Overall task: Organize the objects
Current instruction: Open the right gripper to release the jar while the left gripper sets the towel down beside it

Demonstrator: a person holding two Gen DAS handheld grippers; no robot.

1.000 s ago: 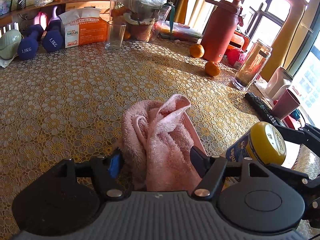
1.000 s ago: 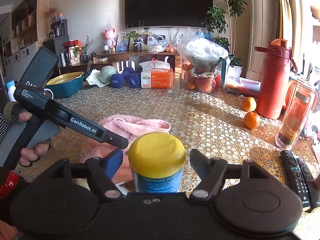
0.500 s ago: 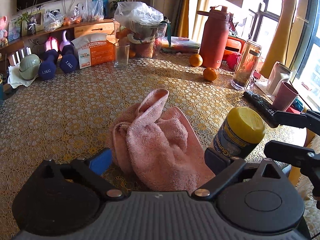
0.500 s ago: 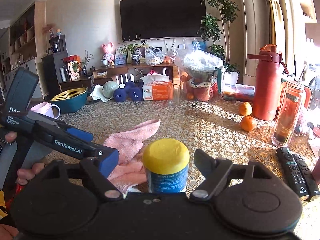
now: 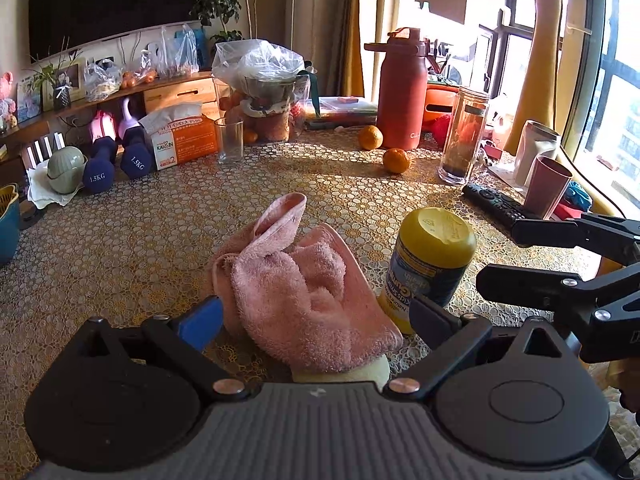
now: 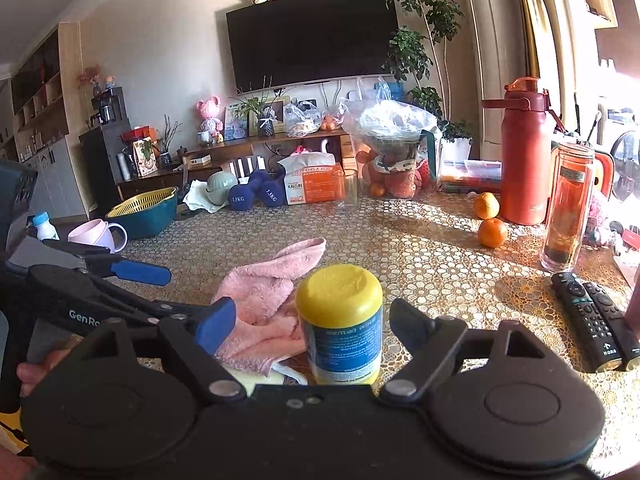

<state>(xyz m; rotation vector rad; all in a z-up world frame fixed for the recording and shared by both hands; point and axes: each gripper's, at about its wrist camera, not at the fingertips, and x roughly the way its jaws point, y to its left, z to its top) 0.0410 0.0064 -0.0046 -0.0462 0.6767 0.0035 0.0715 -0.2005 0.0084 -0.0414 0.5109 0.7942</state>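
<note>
A crumpled pink towel [image 5: 304, 292] lies on the patterned table between the spread fingers of my left gripper [image 5: 316, 320], which is open and not touching it. It also shows in the right wrist view [image 6: 264, 300]. A yellow-capped blue bottle [image 6: 340, 324] stands upright right of the towel, between the spread fingers of my open right gripper [image 6: 312, 324]. The bottle also shows in the left wrist view [image 5: 428, 260]. A pale yellow thing [image 5: 344, 372] peeks out under the towel's near edge.
Two oranges [image 6: 490, 220], a red flask [image 6: 524, 156], a glass bottle [image 6: 566, 208] and two remotes [image 6: 596, 320] stand at the right. Dumbbells [image 6: 256, 194], a tissue box [image 6: 316, 184], a drinking glass [image 6: 346, 188] and a bagged basket [image 6: 392, 140] line the far edge. A mug [image 6: 98, 234] and bowl [image 6: 140, 210] sit at the left.
My left gripper opened and let go of the towel, then drew back. My right gripper drew back a little from the bottle. Both cameras rose.
</note>
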